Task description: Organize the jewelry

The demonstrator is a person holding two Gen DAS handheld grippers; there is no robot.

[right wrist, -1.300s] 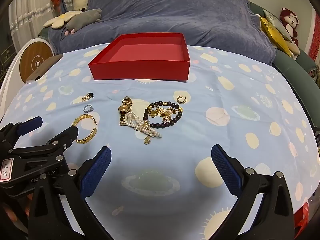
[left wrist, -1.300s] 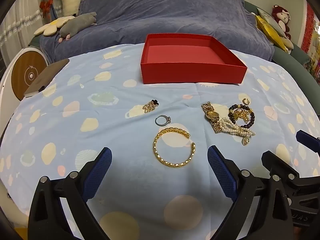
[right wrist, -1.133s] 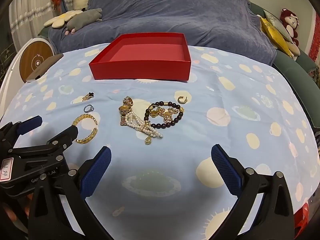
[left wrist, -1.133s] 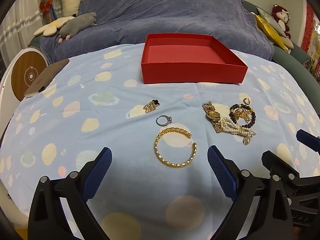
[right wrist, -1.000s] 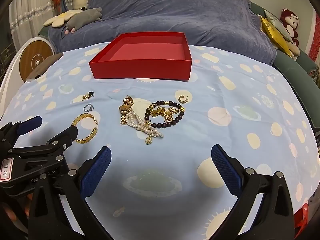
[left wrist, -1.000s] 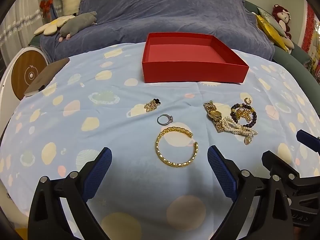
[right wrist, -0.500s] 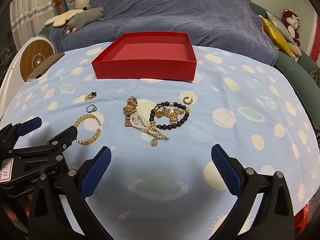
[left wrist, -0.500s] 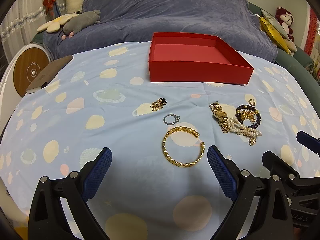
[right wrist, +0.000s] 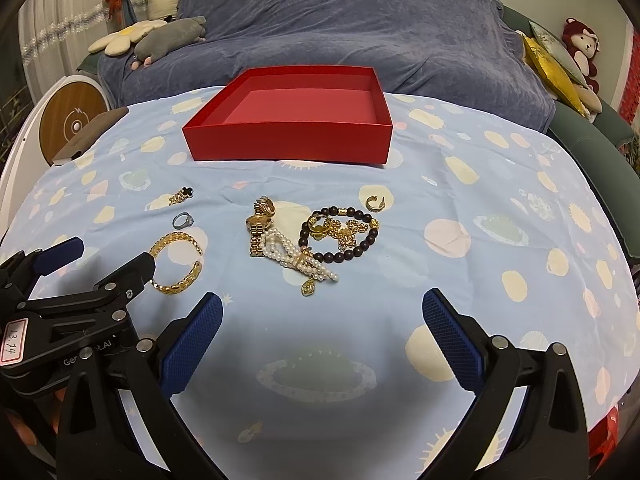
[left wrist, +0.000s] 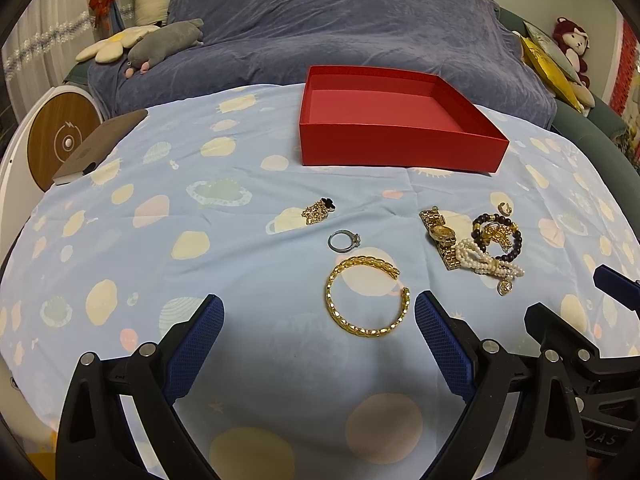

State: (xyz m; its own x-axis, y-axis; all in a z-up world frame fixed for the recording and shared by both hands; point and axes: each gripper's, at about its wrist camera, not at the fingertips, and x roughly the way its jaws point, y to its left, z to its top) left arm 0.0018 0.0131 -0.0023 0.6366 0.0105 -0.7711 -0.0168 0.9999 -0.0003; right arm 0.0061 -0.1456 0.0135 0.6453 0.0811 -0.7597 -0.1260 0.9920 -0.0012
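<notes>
An empty red box (left wrist: 400,148) (right wrist: 288,144) stands at the back of the blue spotted cloth. In front of it lie a gold open bangle (left wrist: 366,294) (right wrist: 177,262), a silver ring (left wrist: 343,240) (right wrist: 183,220), a gold chain with a black clover (left wrist: 318,210) (right wrist: 182,195), a gold watch (left wrist: 440,236) (right wrist: 260,226), a pearl bracelet (left wrist: 486,266) (right wrist: 296,258), a dark bead bracelet (left wrist: 498,234) (right wrist: 340,236) and a small gold earring (left wrist: 505,208) (right wrist: 375,203). My left gripper (left wrist: 318,334) (right wrist: 94,256) is open just short of the bangle. My right gripper (right wrist: 322,334) is open, short of the pearls.
The cloth (left wrist: 160,220) covers a round table that drops off at the near and side edges. A blue-covered sofa (left wrist: 340,24) with plush toys (left wrist: 160,42) stands behind. A brown flat pad (left wrist: 100,144) and a round wooden-faced device (left wrist: 64,140) sit at the left.
Both grippers have drifted left and slightly forward, so the box and jewelry sit further right and a little nearer in both views. Both stay open; nothing on the cloth has moved.
</notes>
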